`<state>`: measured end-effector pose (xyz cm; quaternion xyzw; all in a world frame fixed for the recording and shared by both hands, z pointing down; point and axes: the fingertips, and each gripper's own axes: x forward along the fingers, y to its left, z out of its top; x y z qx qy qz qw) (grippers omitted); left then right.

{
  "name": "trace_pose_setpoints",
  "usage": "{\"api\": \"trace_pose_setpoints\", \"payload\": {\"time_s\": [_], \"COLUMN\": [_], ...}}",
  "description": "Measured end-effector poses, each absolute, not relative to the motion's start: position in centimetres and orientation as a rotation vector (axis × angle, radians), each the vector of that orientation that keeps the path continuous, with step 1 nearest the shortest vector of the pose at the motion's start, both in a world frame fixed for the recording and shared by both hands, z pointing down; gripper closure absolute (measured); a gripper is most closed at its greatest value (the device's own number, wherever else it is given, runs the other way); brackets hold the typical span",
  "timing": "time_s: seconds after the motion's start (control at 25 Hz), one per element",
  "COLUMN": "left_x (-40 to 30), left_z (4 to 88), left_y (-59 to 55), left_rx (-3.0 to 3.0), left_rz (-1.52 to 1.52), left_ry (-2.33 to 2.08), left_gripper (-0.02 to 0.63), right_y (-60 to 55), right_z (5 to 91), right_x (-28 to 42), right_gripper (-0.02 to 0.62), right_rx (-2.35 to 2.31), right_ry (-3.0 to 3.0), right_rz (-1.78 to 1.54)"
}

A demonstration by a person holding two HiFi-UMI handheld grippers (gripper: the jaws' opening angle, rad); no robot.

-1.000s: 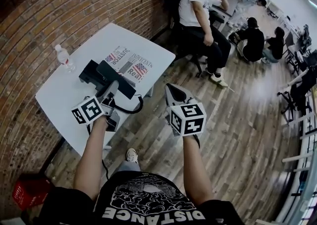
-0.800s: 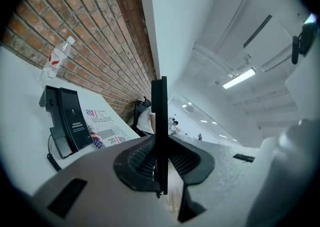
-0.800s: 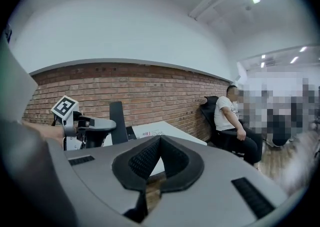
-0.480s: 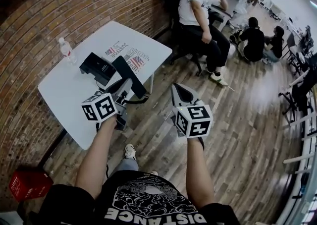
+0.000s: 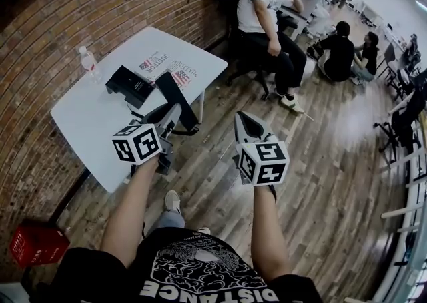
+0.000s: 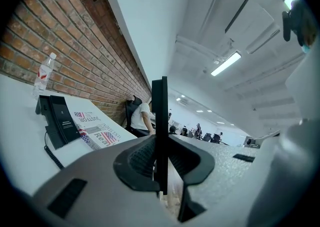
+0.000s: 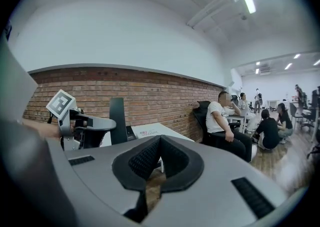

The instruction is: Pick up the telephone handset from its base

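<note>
The black telephone handset (image 5: 177, 99) is off its base and stands tilted in the air at the white table's (image 5: 93, 128) near edge. My left gripper (image 5: 171, 117) is shut on it. In the left gripper view the handset (image 6: 160, 121) shows edge-on as a thin black bar clamped between the jaws. The black base (image 5: 129, 85) sits on the table behind it, the same base (image 6: 56, 119) lying to the left with its cord (image 6: 51, 152) trailing. My right gripper (image 5: 244, 121) hangs over the wooden floor to the right, jaws together (image 7: 159, 142) and empty.
A water bottle (image 5: 87, 61) stands at the table's far side by the brick wall. A newspaper (image 5: 168, 68) lies beyond the base. A red crate (image 5: 37, 245) sits on the floor at lower left. Seated people (image 5: 267, 21) and office chairs are at the far right.
The left gripper has carried the handset away from the base toward the table's near edge and a little higher. The right gripper has drifted the same way, still shut.
</note>
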<state>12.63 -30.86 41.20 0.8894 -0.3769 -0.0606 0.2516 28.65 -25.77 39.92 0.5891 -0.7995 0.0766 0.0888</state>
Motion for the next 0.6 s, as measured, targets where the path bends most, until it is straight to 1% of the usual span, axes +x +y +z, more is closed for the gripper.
{"api": "trace_pose_setpoints", "payload": {"time_s": [0.6], "left_x": [12.7], "left_z": [40.4], "left_y": [-31.3], "left_rx": [2.409], "left_rz": [-0.167], "left_ry": [-1.026], "left_gripper": [0.535], "right_y": [-25.8], "right_z": [38.9], "right_x": [28.9], "right_gripper": [0.597], "right_rx": [1.763], "right_ry": [-2.387], "right_rz": [0.232]}}
